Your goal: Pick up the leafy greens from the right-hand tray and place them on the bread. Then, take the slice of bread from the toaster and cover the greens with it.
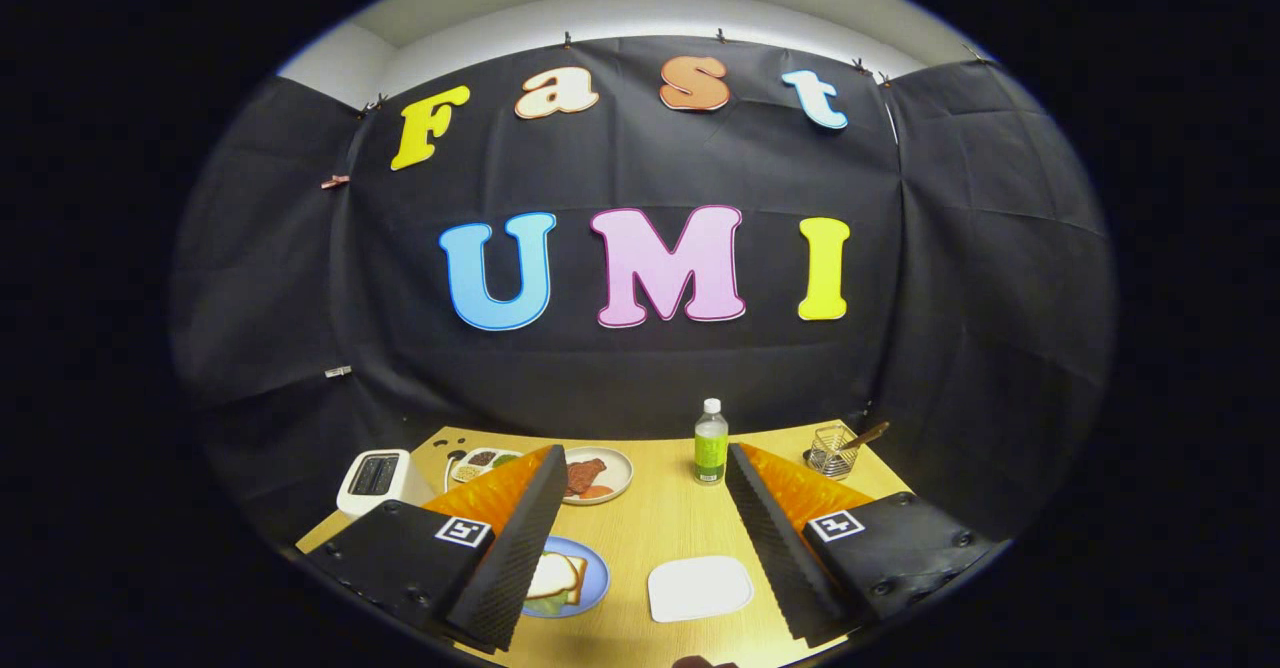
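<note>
My gripper point(645, 451) is open, held above the wooden table point(660, 528) with nothing between its wide-spread fingers. Below the left finger lies a blue plate point(598, 580), partly hidden by that finger. On it a slice of bread point(556, 576) rests on top of leafy greens point(546, 605), whose edge shows under the bread. A white tray point(700, 588) lies bare between the fingers, close to me. The white toaster point(375, 480) stands at the table's far left, beyond the left finger, and its top slot looks dark.
A beige plate with a piece of meat point(592, 474) sits beyond the left fingertip, beside a small sectioned dish point(480, 463). A green bottle point(711, 443) stands at the back of the table. A wire basket holding a wooden utensil point(833, 451) is at the back right.
</note>
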Demonstrator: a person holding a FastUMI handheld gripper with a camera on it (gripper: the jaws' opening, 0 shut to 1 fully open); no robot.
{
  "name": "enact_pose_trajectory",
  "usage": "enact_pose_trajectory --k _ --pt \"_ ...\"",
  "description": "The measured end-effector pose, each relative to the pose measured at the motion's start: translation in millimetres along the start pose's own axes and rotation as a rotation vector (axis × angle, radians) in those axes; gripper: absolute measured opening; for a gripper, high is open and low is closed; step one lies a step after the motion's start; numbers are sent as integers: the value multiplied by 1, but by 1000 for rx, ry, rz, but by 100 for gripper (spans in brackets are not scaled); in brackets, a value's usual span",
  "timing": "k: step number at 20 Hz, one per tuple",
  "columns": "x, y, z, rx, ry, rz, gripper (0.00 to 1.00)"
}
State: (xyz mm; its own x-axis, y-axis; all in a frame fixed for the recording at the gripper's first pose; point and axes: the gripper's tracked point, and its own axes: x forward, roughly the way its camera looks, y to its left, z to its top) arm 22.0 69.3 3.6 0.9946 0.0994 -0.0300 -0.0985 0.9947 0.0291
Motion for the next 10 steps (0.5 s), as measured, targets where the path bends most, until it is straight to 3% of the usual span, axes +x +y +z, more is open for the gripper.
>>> enact_pose_trajectory --k 10 --pt "6 -20 -11 -94 25 128 99"
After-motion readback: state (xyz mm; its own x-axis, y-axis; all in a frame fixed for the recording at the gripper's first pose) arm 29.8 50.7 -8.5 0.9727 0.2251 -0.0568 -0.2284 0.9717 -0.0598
